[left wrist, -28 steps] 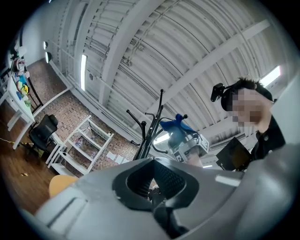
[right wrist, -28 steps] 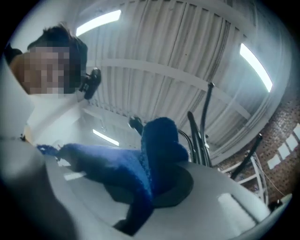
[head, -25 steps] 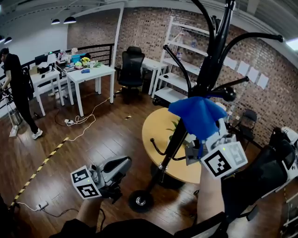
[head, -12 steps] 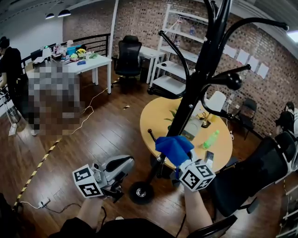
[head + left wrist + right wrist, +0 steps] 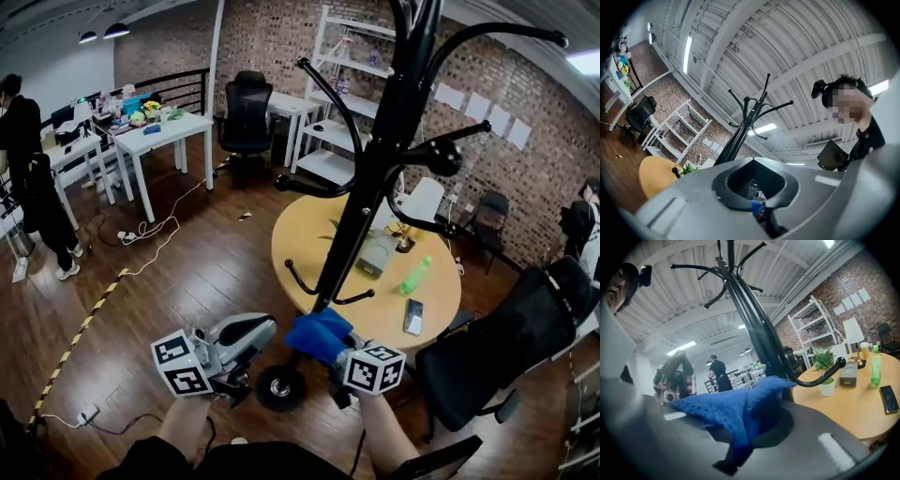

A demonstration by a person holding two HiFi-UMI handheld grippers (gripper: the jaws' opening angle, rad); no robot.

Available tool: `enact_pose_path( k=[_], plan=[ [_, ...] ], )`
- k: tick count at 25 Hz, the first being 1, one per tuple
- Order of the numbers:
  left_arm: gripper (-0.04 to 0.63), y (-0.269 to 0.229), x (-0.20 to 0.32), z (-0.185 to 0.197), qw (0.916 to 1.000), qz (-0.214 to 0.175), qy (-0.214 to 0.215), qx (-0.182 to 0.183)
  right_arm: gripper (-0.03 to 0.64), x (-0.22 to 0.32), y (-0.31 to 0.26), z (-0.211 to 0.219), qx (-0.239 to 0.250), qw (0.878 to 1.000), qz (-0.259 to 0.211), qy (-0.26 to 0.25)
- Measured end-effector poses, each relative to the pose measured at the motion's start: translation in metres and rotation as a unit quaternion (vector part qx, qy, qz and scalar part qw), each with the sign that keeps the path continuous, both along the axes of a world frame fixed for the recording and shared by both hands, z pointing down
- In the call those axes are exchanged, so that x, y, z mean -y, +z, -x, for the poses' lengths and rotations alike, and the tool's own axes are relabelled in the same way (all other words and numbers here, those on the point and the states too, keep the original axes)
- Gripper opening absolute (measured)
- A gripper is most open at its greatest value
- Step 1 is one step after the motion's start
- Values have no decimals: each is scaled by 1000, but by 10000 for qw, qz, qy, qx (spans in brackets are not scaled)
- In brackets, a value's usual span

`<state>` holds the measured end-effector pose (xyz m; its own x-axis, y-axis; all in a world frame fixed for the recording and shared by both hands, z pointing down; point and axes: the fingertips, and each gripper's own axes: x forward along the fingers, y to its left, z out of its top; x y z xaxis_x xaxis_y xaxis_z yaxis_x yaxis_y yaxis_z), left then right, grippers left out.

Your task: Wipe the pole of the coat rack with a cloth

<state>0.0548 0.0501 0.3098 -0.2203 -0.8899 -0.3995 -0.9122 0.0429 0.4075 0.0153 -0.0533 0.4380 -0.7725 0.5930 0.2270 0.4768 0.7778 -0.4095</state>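
The black coat rack pole [image 5: 375, 178] leans from its round base [image 5: 279, 387] up past several curved hooks. My right gripper [image 5: 328, 352] is shut on a blue cloth [image 5: 317, 333], which is pressed against the pole's low end just above the base. In the right gripper view the cloth [image 5: 736, 408] drapes over the jaws, with the pole [image 5: 757, 338] rising right behind it. My left gripper [image 5: 246, 333] hangs left of the base, shut and holding nothing. In the left gripper view the rack [image 5: 740, 136] stands beyond the jaws.
A round yellow table [image 5: 309, 244] stands behind the rack and carries a green bottle [image 5: 415, 277] and a phone [image 5: 412, 317]. A black office chair [image 5: 497, 347] is at the right. White desks [image 5: 159, 141] and a person [image 5: 28, 178] are far left, with cables on the wooden floor.
My right gripper has slid the blue cloth down the pole, from up near the hooks to just above the base. The left gripper has barely moved.
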Motion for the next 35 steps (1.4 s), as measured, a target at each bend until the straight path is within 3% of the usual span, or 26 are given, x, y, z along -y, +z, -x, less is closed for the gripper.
enact_pose_path(
  k=[4,10,12,16,20,27,31,35],
  plan=[
    [2,-4,4,5,9999,65,-18,104,27,-17,-8,-21,-73,9985,-214,-506],
    [2,-5,9,10,9999,26,-54,137,28,7,1,34,206,9978,-563,281],
    [2,-6,10,11,9999,11,-57,158,28,6,-19,39,444,9974,-515,232],
    [2,-11,9,14,9996,-13,-69,260,27,4,-100,39,1456,9886,-245,290],
    [2,-20,8,10,9990,-82,-102,426,28,6,-197,35,2573,9658,-161,284],
    [2,-41,7,8,9972,-167,-181,707,28,5,-353,5,4117,9100,-331,368],
    [2,-46,6,8,9964,-170,-261,789,28,-25,-390,-38,4594,8874,-231,-303],
    [2,-46,4,5,9960,-144,-271,839,27,-52,-410,-95,5172,8501,21,-993]
  ],
)
